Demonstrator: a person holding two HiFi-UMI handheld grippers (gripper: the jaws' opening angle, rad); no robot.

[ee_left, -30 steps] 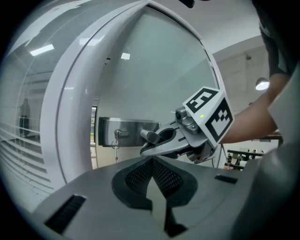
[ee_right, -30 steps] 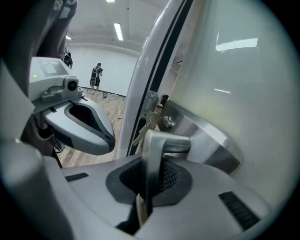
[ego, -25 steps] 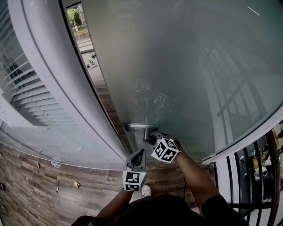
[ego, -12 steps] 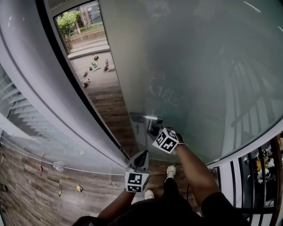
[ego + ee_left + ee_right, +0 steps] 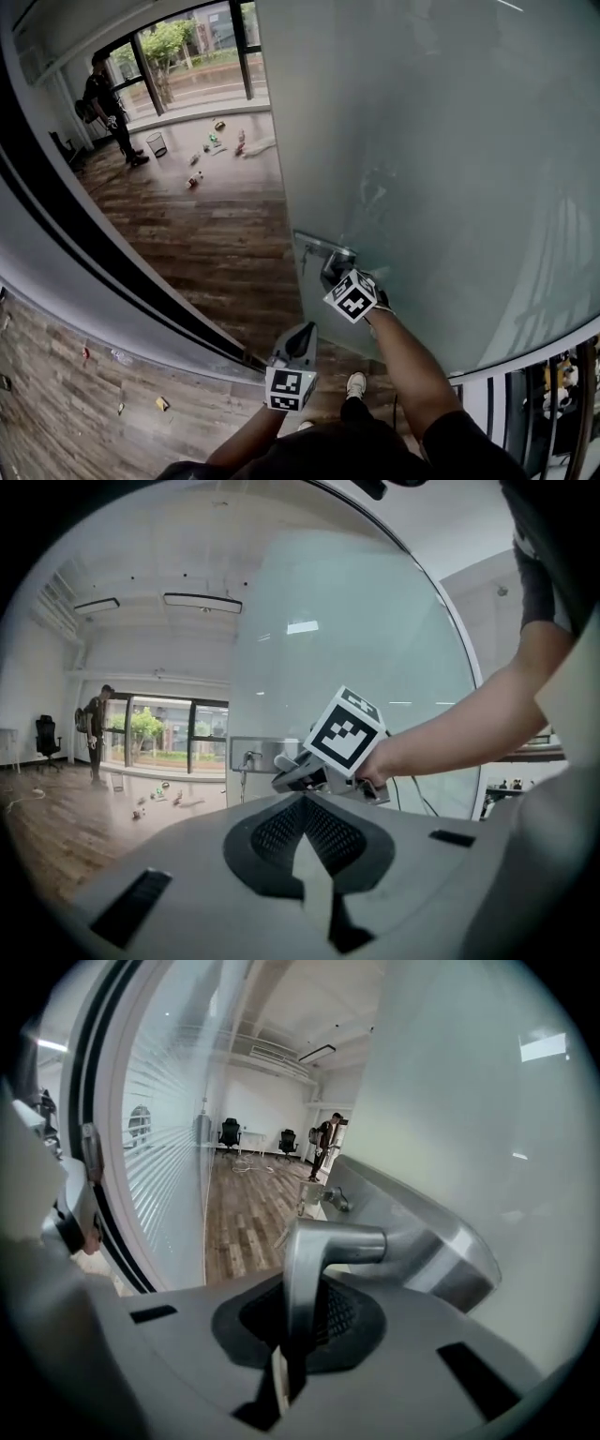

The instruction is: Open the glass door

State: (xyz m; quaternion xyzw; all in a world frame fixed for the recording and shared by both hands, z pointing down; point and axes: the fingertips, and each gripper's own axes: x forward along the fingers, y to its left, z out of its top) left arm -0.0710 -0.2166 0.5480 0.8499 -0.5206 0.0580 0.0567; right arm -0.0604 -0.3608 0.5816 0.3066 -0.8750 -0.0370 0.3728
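The frosted glass door (image 5: 441, 169) stands swung open into the room beyond. Its metal lever handle (image 5: 328, 255) sits on a steel plate at the door's near edge. My right gripper (image 5: 339, 274) is shut on that handle. In the right gripper view the lever (image 5: 319, 1251) runs down between the jaws of my right gripper (image 5: 298, 1335). My left gripper (image 5: 298, 339) hangs lower and to the left, clear of the door, shut with nothing in it. In the left gripper view, my left gripper (image 5: 305, 803) points level at the right gripper's marker cube (image 5: 343, 735).
The dark door frame and a glass wall with blinds (image 5: 56, 272) run along the left. Beyond the doorway lies wood floor (image 5: 216, 244) with several small objects (image 5: 211, 145), a bin (image 5: 157, 143) and a person (image 5: 111, 108) by the far windows. A black railing (image 5: 553, 375) stands at the right.
The door has swung further open, and the gap at its left edge has widened until the room shows. My right gripper stayed on the handle and went with it; the left followed.
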